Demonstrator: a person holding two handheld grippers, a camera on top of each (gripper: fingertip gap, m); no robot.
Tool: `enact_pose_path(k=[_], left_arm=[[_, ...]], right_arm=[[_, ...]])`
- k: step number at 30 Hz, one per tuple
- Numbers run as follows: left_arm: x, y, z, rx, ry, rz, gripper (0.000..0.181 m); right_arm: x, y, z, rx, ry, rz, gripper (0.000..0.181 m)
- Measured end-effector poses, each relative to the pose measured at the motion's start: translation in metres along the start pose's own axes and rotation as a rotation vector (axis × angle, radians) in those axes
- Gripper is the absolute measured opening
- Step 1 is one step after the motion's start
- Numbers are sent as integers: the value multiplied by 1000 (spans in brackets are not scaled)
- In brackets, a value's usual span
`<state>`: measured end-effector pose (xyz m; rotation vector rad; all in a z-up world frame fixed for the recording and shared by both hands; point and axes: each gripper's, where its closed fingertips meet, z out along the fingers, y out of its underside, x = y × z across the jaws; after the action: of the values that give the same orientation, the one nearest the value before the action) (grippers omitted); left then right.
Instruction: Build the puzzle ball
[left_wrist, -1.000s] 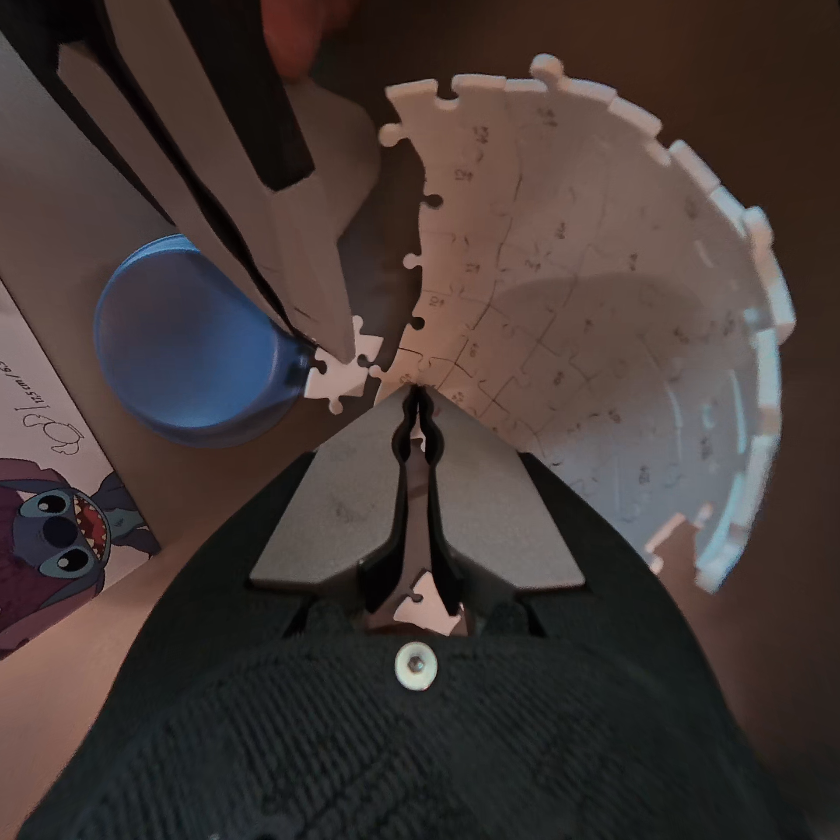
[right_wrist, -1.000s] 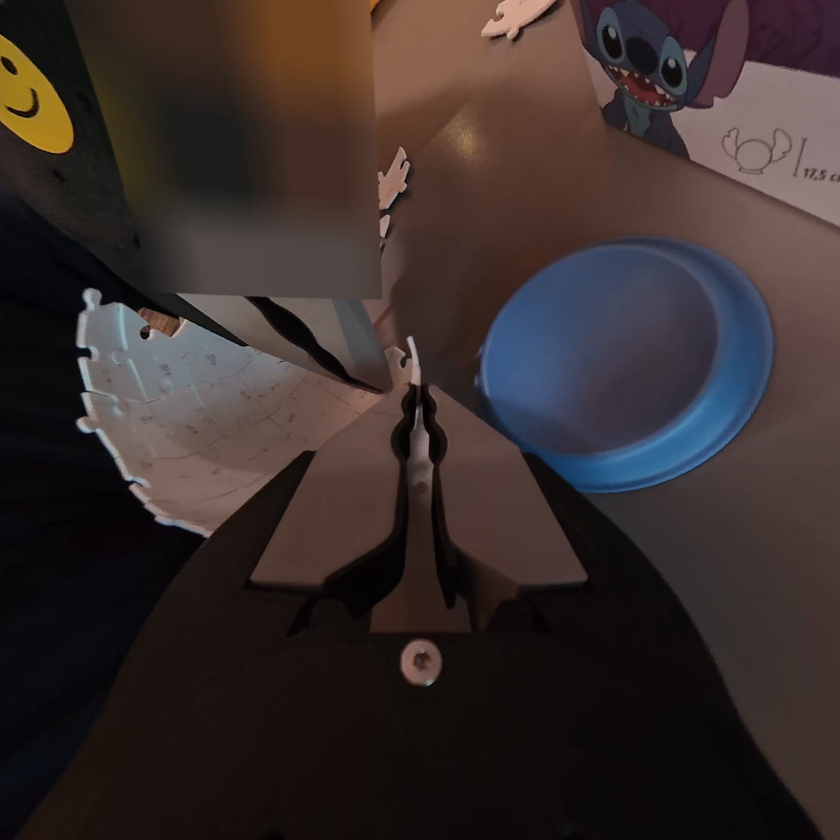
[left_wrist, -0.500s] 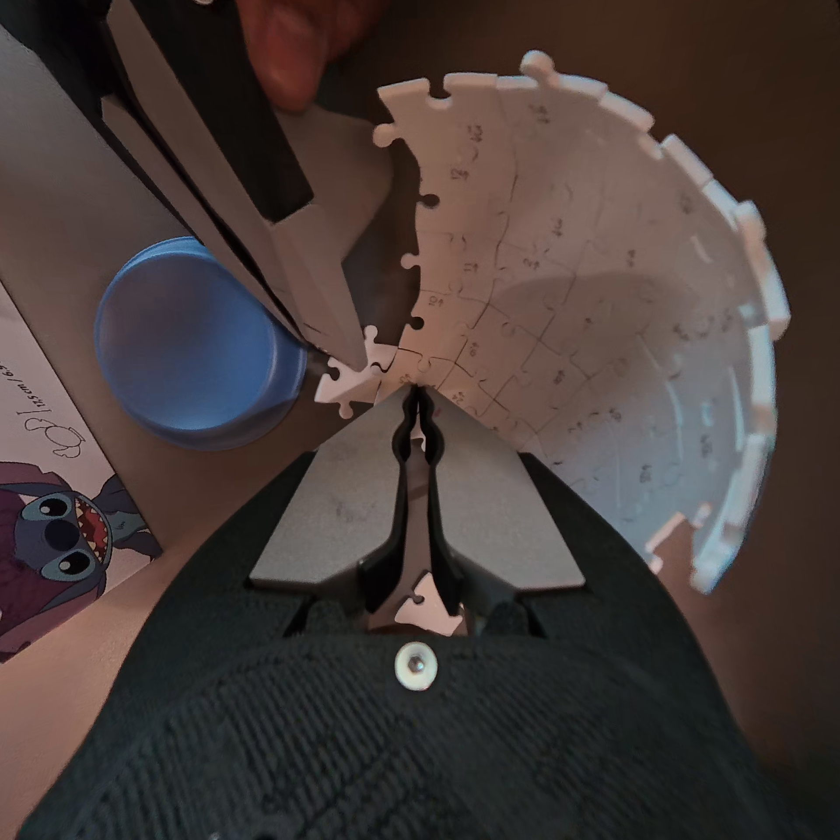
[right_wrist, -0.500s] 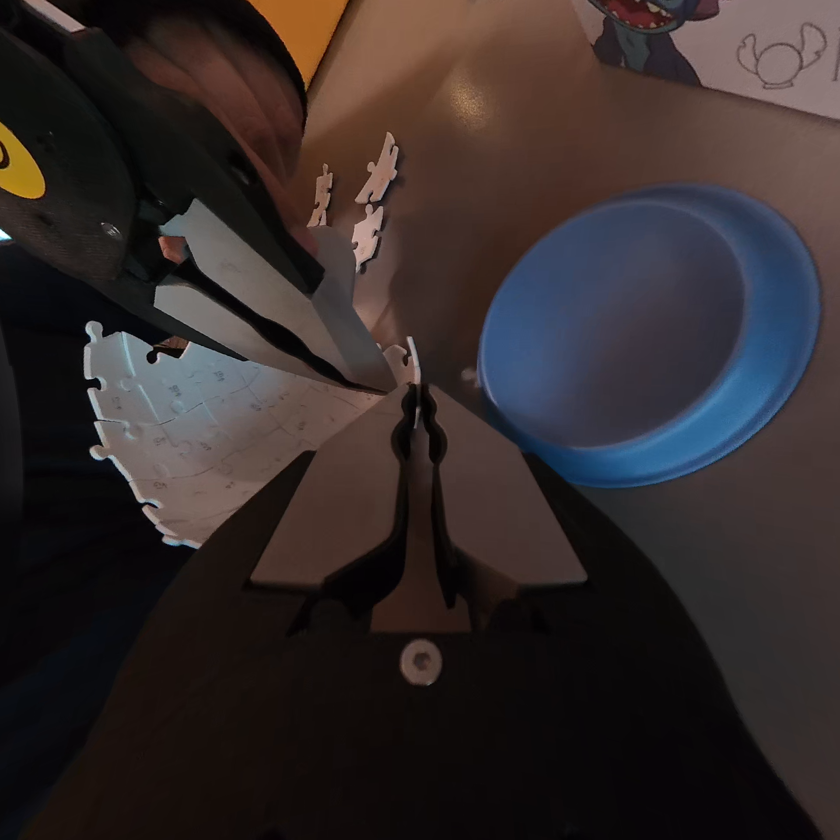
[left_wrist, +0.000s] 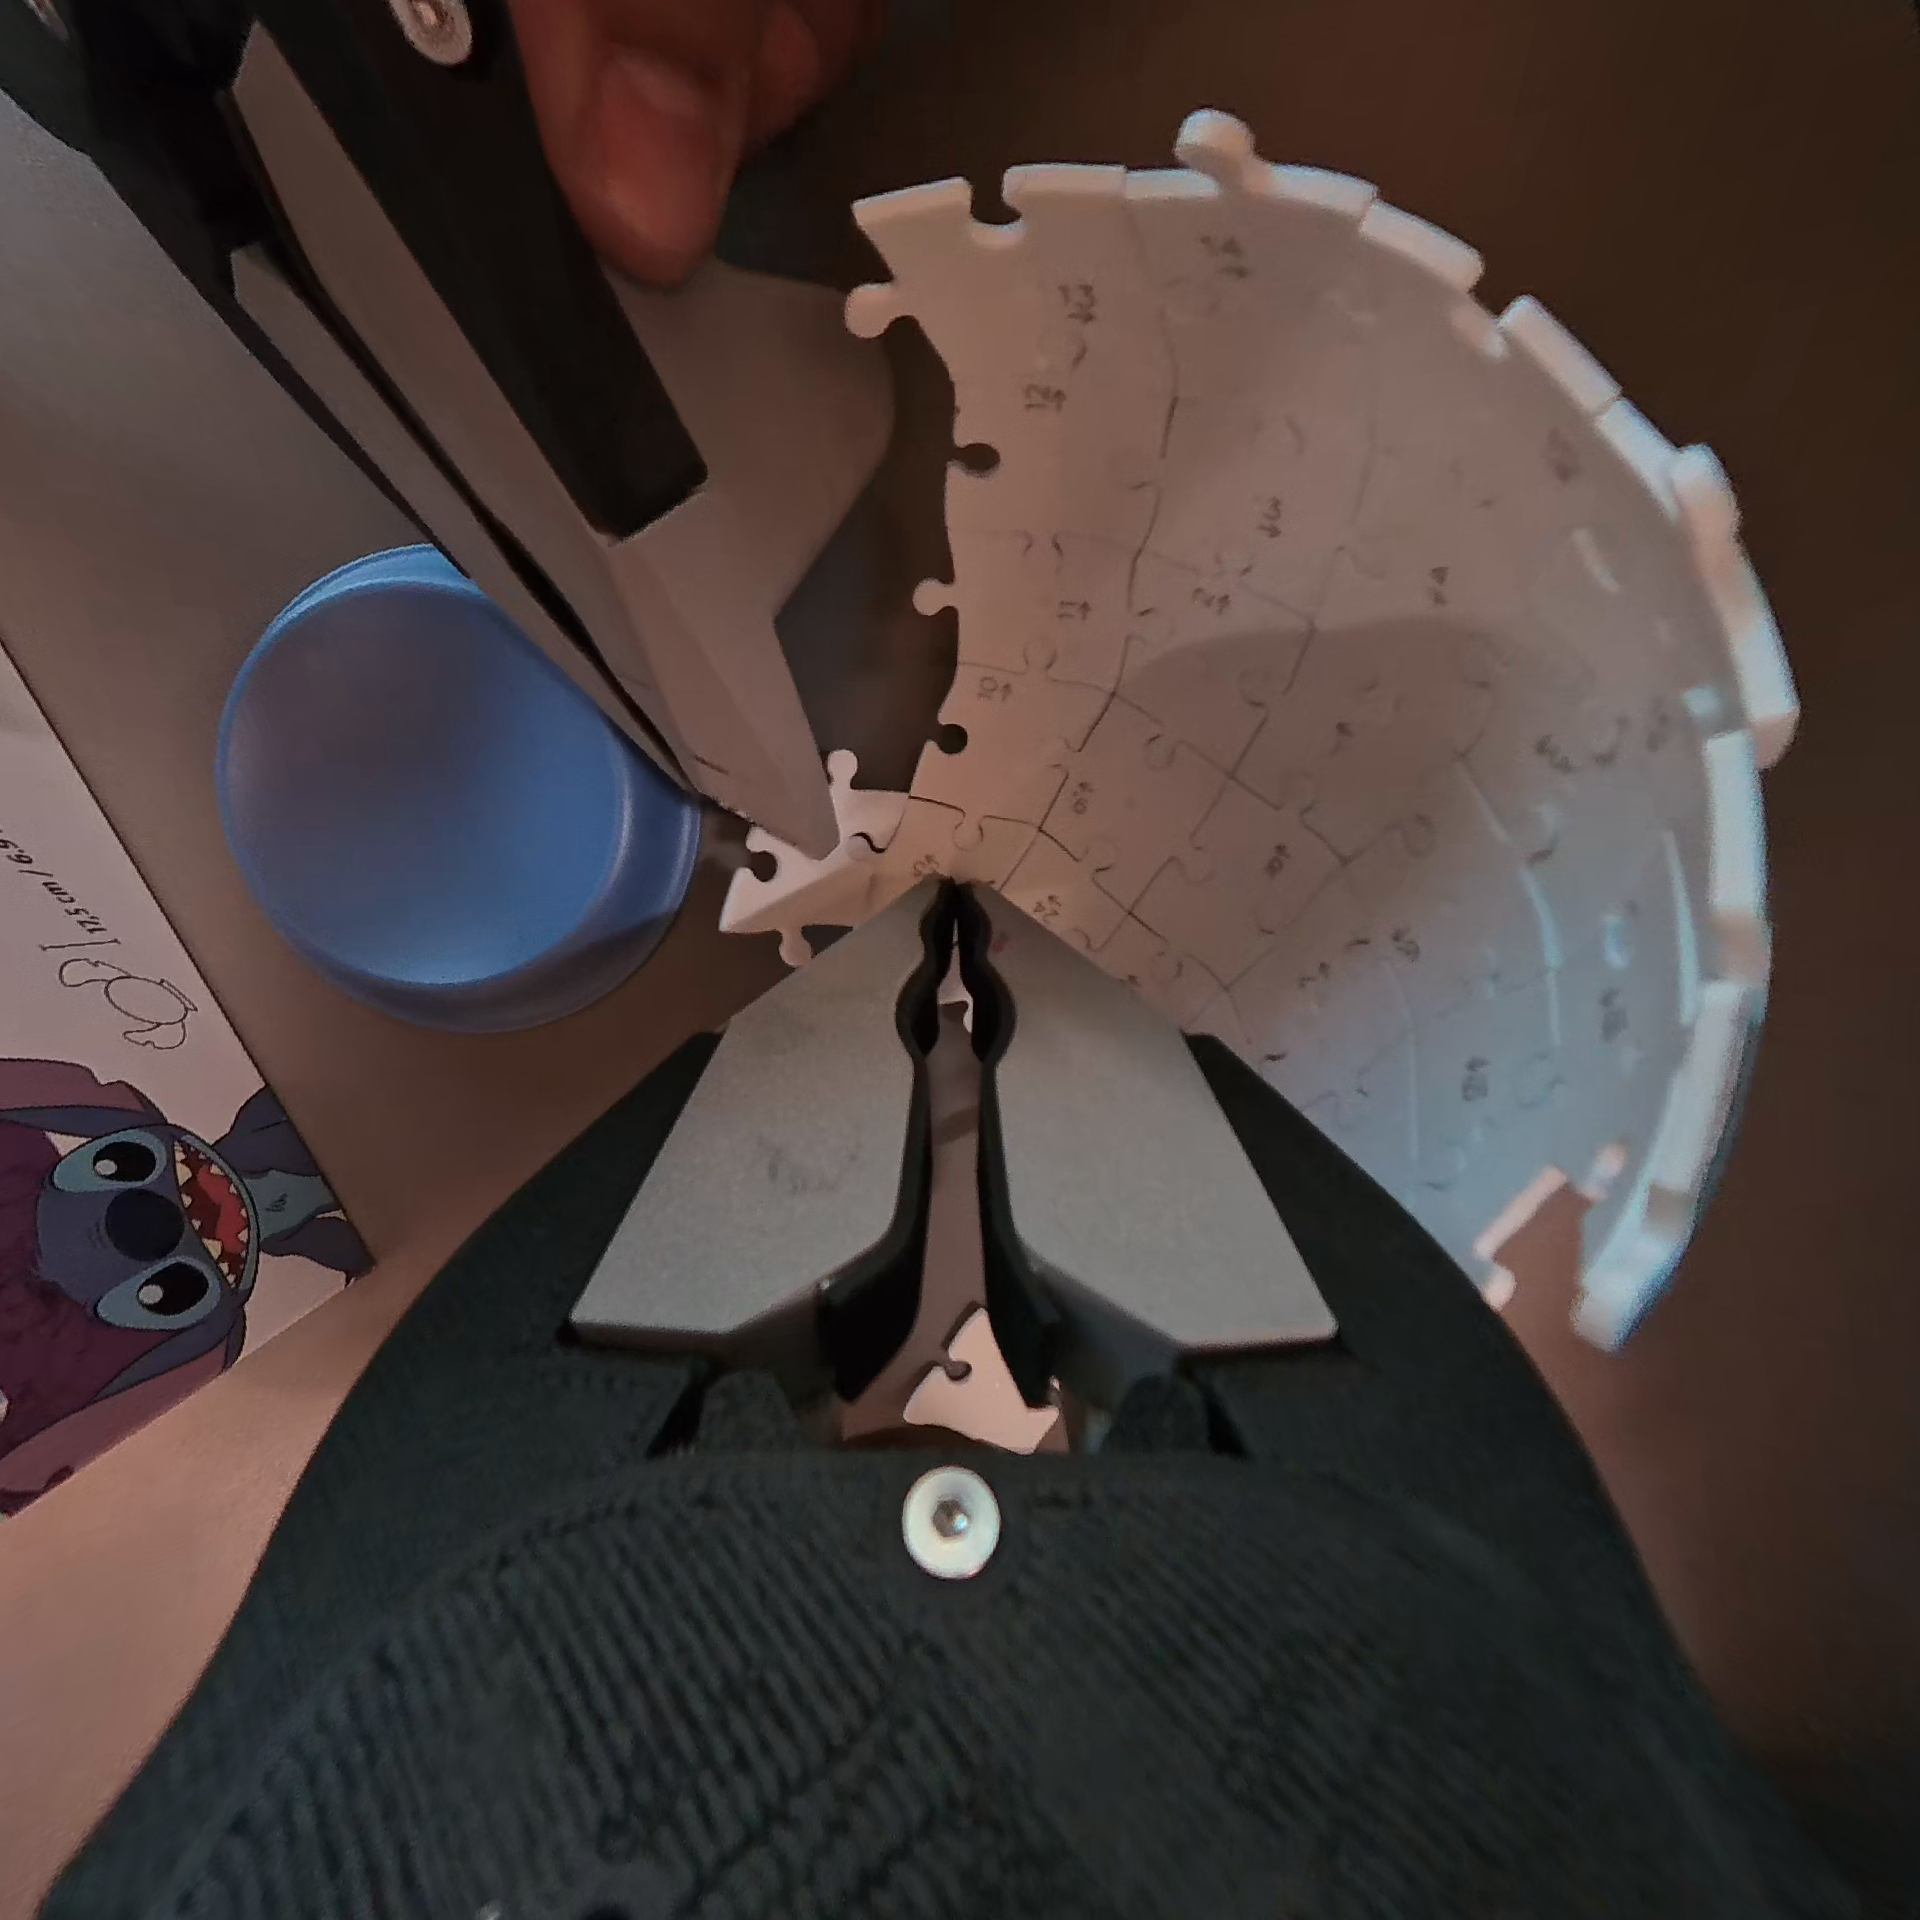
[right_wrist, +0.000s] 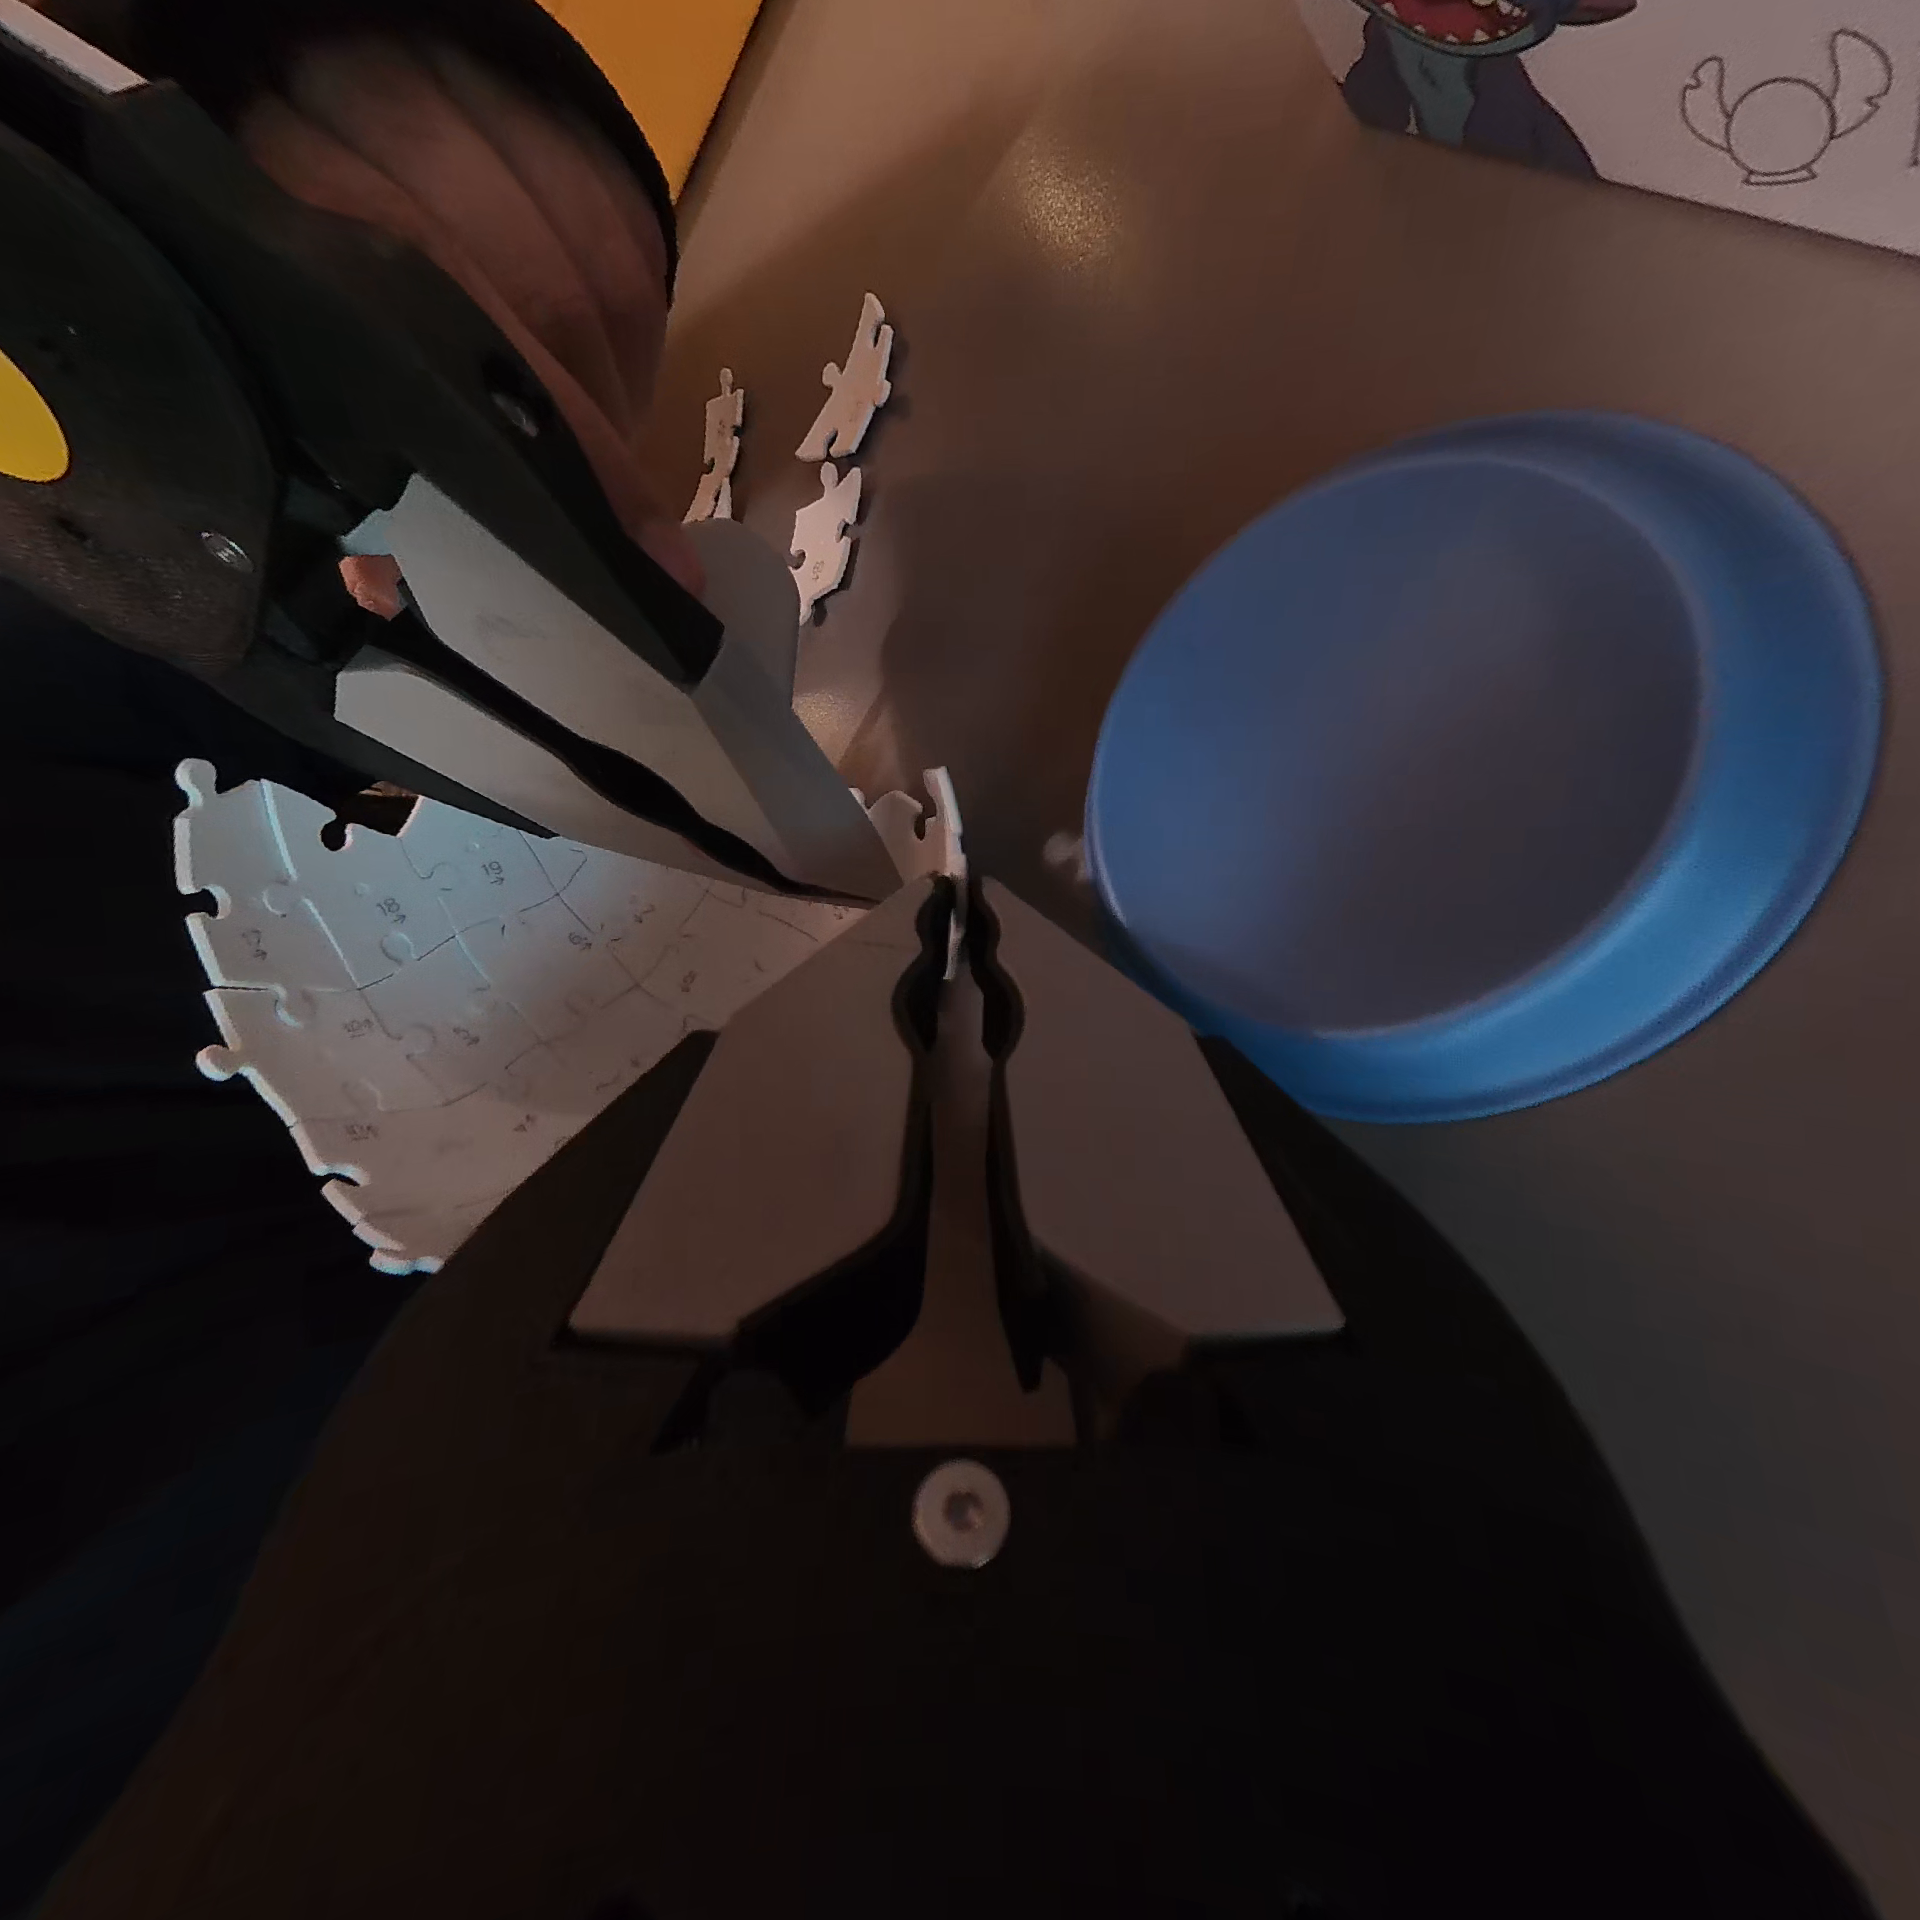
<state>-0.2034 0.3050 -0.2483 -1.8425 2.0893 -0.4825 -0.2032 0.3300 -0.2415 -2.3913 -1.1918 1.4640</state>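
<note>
White puzzle shell (left_wrist: 1351, 727) pinched at frame centre by left tool (left_wrist: 954, 891); right tool (left_wrist: 821, 831), angled from upper left, clamps loose piece (left_wrist: 800, 878) w/ tips beside shell edge.

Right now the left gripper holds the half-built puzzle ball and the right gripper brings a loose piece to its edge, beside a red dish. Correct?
Only the colour is wrong: the dish is blue, as the right wrist view shows.

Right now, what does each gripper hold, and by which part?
Left gripper: the half-built puzzle ball, pinched at its lower edge. Right gripper: a loose white piece, gripped at one end.
</note>
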Motion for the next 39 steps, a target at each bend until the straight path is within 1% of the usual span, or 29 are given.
enact_pose_path(k=[10, 12, 16, 20, 23, 33, 36, 39], left_arm=[[0, 0, 0, 0, 1, -1, 0], [0, -1, 0, 3, 6, -2, 0], [-6, 1, -1, -2, -31, 3, 0], [-8, 0, -2, 14, -39, -13, 0], [-13, -2, -4, 28, -72, -16, 0], [-5, -2, 1, -7, -36, -12, 0], [-12, -3, -4, 7, -99, 14, 0], [-13, -4, -4, 15, -81, -11, 0]], right_arm=[[3, 2, 1, -76, 98, -44, 1], [2, 3, 2, -103, 107, -59, 2], [0, 5, 4, -139, 107, -81, 1], [-1, 6, 4, -145, 119, -99, 1], [-1, 6, 4, -147, 127, -105, 1], [-2, 8, 4, -169, 172, -135, 2], [-3, 10, 4, -178, 164, -127, 2], [-3, 10, 4, -175, 150, -117, 2]])
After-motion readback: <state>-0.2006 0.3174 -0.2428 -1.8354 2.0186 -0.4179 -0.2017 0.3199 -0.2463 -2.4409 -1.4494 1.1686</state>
